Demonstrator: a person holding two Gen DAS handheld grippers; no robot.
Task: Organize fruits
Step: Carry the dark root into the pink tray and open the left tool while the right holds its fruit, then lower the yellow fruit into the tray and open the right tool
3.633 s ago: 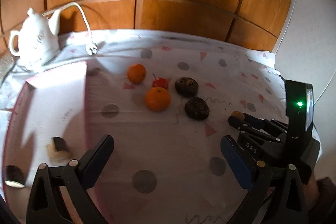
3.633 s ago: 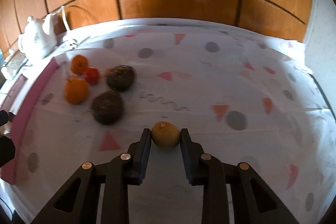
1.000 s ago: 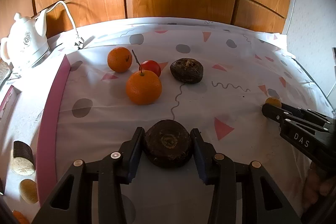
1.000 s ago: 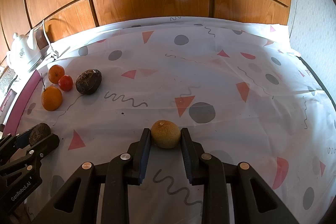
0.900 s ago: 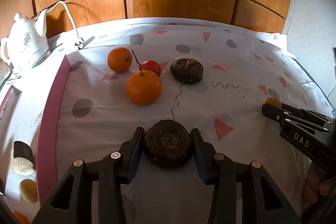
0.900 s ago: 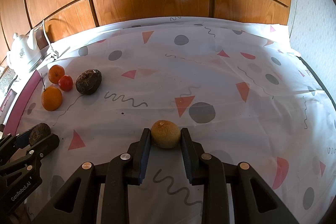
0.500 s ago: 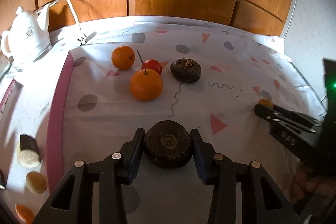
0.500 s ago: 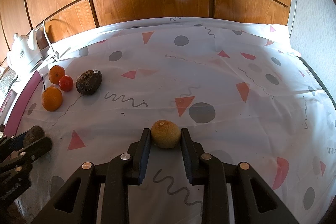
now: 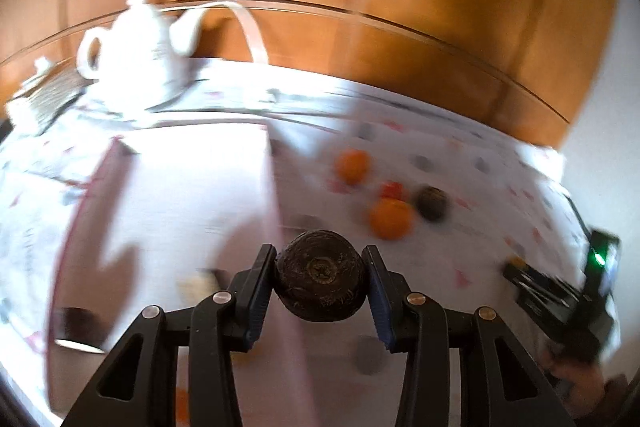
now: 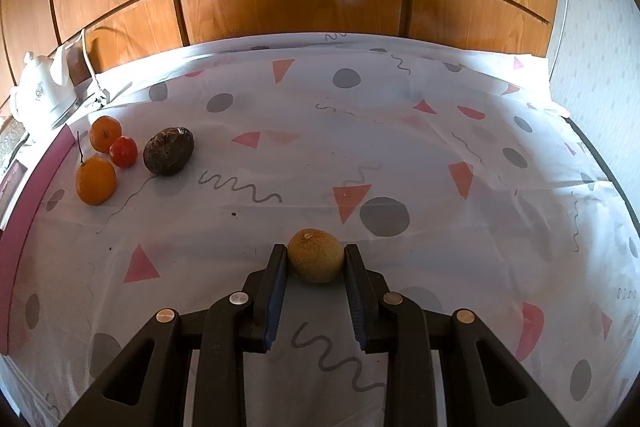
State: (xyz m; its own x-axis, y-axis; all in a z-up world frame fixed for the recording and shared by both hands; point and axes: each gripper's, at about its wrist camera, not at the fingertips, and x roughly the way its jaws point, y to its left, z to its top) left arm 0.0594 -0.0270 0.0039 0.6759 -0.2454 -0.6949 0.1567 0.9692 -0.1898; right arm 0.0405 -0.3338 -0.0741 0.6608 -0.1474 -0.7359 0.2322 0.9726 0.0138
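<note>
Left gripper (image 9: 321, 281) clamped on dark round fruit (image 9: 321, 275), wedged between both fingers. Right gripper (image 10: 315, 263) grips tan fruit (image 10: 315, 256) at fingertips, resting on tablecloth (image 10: 400, 155).

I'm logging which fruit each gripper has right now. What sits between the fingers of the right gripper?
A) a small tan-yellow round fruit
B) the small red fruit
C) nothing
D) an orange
A: in the right wrist view the right gripper is shut on the small tan-yellow round fruit, with both fingers pressed against its sides.
</note>
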